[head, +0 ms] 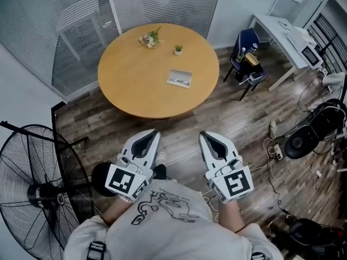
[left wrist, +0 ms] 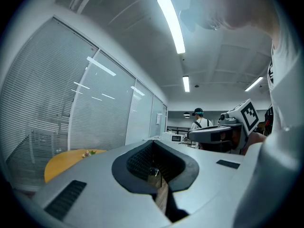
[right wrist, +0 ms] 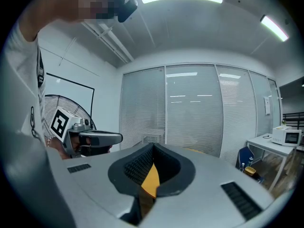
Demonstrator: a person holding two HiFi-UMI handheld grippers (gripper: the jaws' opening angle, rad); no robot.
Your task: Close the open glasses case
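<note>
Glasses case (head: 179,78): lies open on the round table (head: 130,91), right of centre, well apart from both grippers. It shows pale and rectangular, with something dark inside. Which long side carries the hinge cannot be made out from this far off.

Left gripper (head: 152,134) and right gripper (head: 204,136): both are held low in front of the body over the wooden floor and aimed towards the table. The jaws of each are brought together, and nothing is held in either. Only floor and a sliver of tabletop are seen through the hollows of the pads.

Step in hand, as judged: the approach to the table. Nothing has yet been touched.

Notes for doing it well:
- The hinge side should be settled once the case is nearer, before any contact is made.
- Closed jaws would probably serve as a blunt pusher, so opening may not be needed. The lid could be tipped up and over from its free edge.
- The case is likely light and liable to slide on the smooth top. The base should be steadied by the other gripper on the hinge side.
- Pressure should be kept on the lid until it is seated flush.
- The small potted plant (head: 178,50) and the dried flowers (head: 149,38) stand towards the far edge. They are not expected to get in the way.
</note>
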